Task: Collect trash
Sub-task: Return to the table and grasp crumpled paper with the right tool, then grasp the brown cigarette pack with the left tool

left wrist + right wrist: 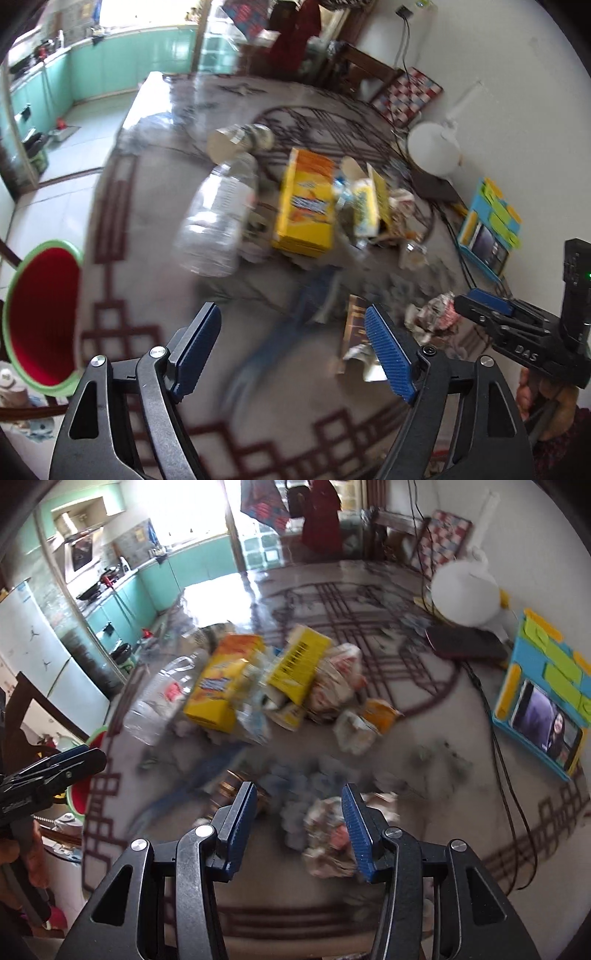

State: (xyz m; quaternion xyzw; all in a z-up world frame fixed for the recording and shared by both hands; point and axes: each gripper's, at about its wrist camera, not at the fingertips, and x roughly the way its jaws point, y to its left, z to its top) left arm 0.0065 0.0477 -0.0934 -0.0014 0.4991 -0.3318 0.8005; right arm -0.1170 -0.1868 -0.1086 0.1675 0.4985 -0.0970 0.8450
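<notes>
A pile of trash lies on the patterned table (147, 266): a clear plastic bottle (218, 218), a yellow box (306, 203), a smaller yellow carton (369, 203) and crumpled wrappers (436, 314). My left gripper (295, 350) is open and empty above the table's near part, over a blurred blue wrapper (280, 332). My right gripper (299, 823) is open and empty, with a crumpled wrapper (328, 838) just beyond its right finger. The yellow box (218, 686) and carton (299, 661) also show in the right wrist view. A red bin with a green rim (40, 314) stands left of the table.
A white round lamp (434, 147) and a blue-framed phone stand (491, 225) sit at the table's right side by the wall, with black cables (506, 775) running along it. A dark chair (369, 70) stands beyond. A kitchen with green cabinets lies at the far left.
</notes>
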